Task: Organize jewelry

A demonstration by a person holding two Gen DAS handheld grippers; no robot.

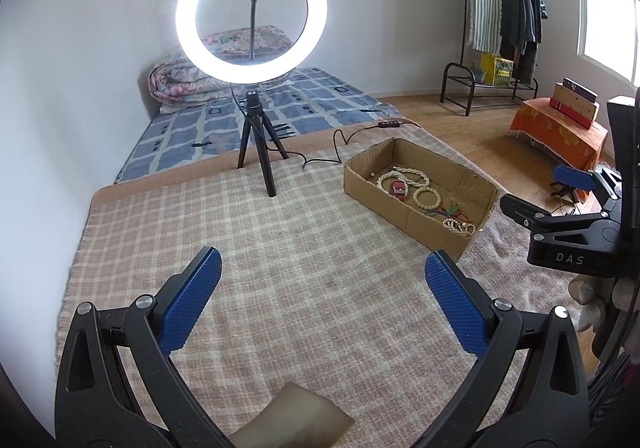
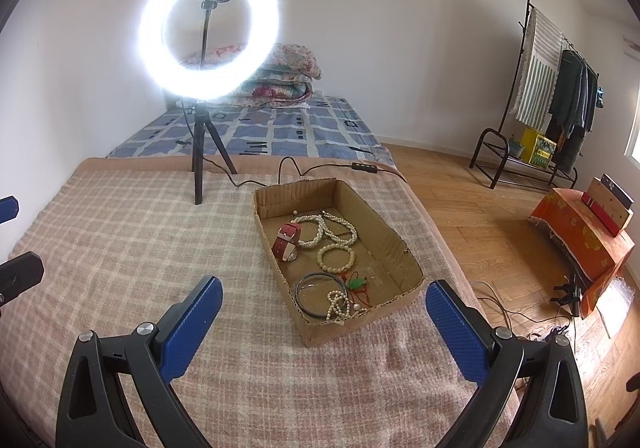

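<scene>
A shallow open-topped brown cardboard box (image 2: pixel 340 248) lies on the pink-and-cream checked blanket (image 2: pixel 140 240), its long axis running from near the right gripper away toward the far right edge of the blanket, one short end facing the camera. Inside it, toward the far end, a long cream beaded necklace (image 2: pixel 332 228) lies in loose loops; a red-strapped wristwatch (image 2: pixel 286 242) rests against the left wall, touching the necklace. In the middle sits a round cream beaded bracelet (image 2: pixel 336 258). At the near end lie a thin dark bangle (image 2: pixel 318 294), a small red-and-green cord trinket (image 2: pixel 357 284) and a bunched string of pale beads (image 2: pixel 338 306).

The box's right wall runs close to the blanket's edge, beyond which the wooden floor (image 2: pixel 500 248) shows. Left of the box the blanket is broad and bare up to a lit ring light on a black tripod (image 2: pixel 208 43), whose black cable (image 2: pixel 304 167) trails past the box's far end.

The right gripper (image 2: pixel 324 320) hovers just short of the box, jaws spread wide, holding nothing. The left gripper (image 1: pixel 322 292) hangs over bare blanket, well left of the box, jaws likewise released.
</scene>
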